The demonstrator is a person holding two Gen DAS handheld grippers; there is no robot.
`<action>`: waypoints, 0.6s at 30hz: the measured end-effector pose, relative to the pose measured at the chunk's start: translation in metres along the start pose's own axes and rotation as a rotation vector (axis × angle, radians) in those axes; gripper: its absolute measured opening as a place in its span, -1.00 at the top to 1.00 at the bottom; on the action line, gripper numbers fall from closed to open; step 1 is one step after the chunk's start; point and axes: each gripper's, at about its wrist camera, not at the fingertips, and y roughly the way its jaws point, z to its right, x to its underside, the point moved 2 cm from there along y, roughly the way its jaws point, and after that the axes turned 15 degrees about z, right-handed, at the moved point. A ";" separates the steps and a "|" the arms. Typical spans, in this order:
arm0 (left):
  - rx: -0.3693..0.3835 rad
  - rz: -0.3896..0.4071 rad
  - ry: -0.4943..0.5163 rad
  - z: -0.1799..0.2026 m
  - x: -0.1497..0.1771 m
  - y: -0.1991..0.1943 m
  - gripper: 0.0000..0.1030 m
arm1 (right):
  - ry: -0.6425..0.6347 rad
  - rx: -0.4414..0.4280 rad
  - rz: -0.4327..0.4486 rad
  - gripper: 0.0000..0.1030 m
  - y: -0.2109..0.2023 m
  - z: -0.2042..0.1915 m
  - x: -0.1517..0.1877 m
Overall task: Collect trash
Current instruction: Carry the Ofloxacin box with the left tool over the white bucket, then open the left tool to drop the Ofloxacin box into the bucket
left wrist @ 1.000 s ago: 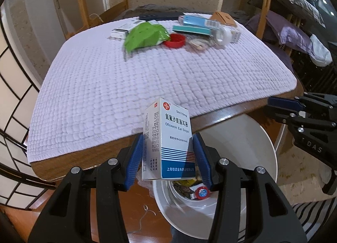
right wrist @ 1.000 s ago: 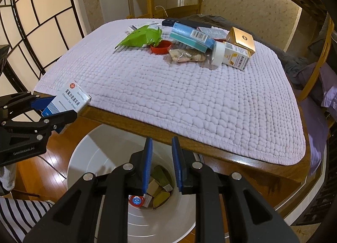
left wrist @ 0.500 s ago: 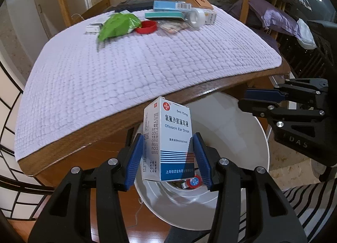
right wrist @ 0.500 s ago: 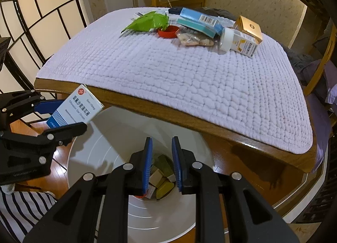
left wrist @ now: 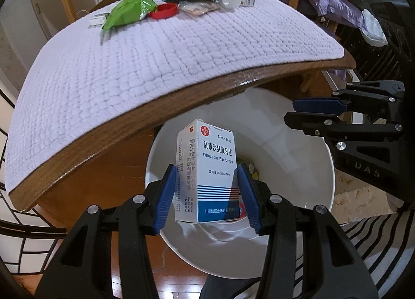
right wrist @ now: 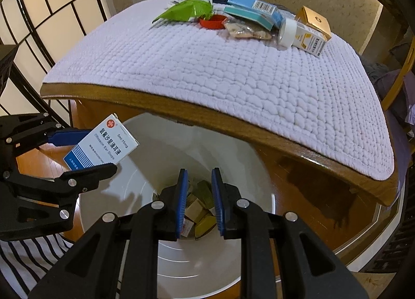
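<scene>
The ear drops box (left wrist: 207, 172) sits upright between the blue pads of the left claw (left wrist: 207, 190), which grips it right over the white trash bin (left wrist: 306, 169). The right claw (right wrist: 198, 203), squeezed narrow and holding nothing, points into the bin too. Old trash lies at the bin's bottom. Behind the bin, the worktop (right wrist: 233, 117) carries a green bag (right wrist: 186, 9) and a red cap (right wrist: 212, 22).

white bin (left wrist: 306, 221), lilac quilted mat (left wrist: 155, 60), blue-striped white box (left wrist: 215, 169).
</scene>
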 end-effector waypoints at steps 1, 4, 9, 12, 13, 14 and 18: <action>0.001 -0.004 0.000 0.000 0.001 0.001 0.02 | -0.005 0.000 -0.004 0.61 0.002 -0.001 0.002; 0.000 -0.016 0.004 0.000 0.003 0.006 0.02 | -0.009 0.000 -0.017 0.61 0.006 -0.002 0.006; -0.001 -0.036 0.006 -0.001 0.009 0.013 0.02 | -0.010 -0.003 -0.037 0.61 0.015 -0.004 0.012; -0.001 -0.047 0.009 -0.002 0.012 0.016 0.02 | -0.011 -0.006 -0.050 0.61 0.020 -0.005 0.015; -0.002 -0.051 0.011 -0.002 0.013 0.018 0.02 | -0.010 -0.008 -0.055 0.61 0.022 -0.006 0.016; -0.002 -0.054 0.011 -0.002 0.014 0.019 0.02 | -0.006 -0.013 -0.060 0.61 0.024 -0.006 0.018; -0.001 -0.066 0.011 -0.001 0.018 0.023 0.02 | 0.024 -0.036 -0.080 0.61 0.030 -0.005 0.023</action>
